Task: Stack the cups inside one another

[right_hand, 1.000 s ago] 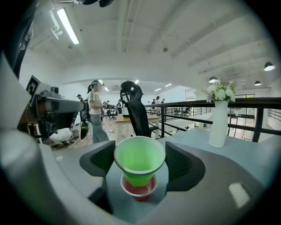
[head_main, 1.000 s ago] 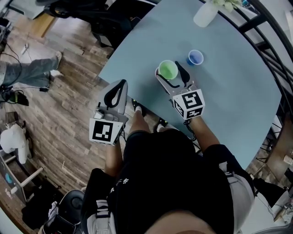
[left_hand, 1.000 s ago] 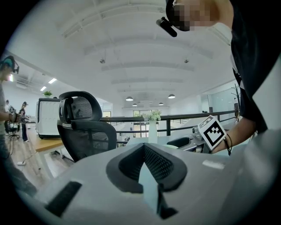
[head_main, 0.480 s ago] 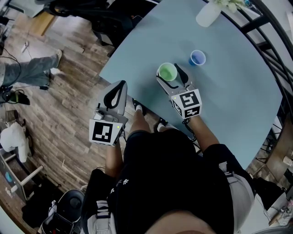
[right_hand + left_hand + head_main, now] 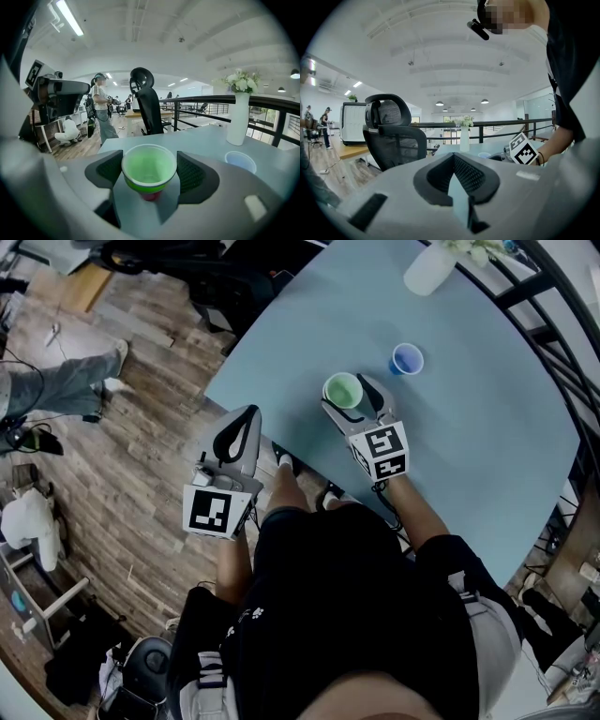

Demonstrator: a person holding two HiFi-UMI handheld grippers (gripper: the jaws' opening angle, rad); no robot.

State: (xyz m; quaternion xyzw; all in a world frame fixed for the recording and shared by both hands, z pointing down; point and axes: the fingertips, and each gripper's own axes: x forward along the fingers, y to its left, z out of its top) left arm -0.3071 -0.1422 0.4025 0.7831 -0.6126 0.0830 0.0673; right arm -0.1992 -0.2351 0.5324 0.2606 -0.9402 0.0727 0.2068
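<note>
A green cup (image 5: 343, 390) sits upright between the fingers of my right gripper (image 5: 349, 391) near the table's near edge. In the right gripper view the pads meet both sides of the green cup (image 5: 149, 169), so my right gripper (image 5: 149, 177) is shut on it. A bit of red shows under its base. A blue cup (image 5: 407, 359) stands empty on the table beyond and to the right, and the blue cup (image 5: 240, 161) lies apart from the jaws. My left gripper (image 5: 249, 413) hangs off the table's left side, shut and empty, and my left gripper (image 5: 452, 155) points level past the table.
The pale blue table (image 5: 469, 437) has a white vase (image 5: 429, 268) with flowers at its far edge, by a black railing (image 5: 553, 296). A black office chair (image 5: 187, 268) stands off the far left corner. Someone stands on the wooden floor (image 5: 101, 112).
My right gripper has sunk toward the table with the green cup between its fingers. The left gripper has kept still.
</note>
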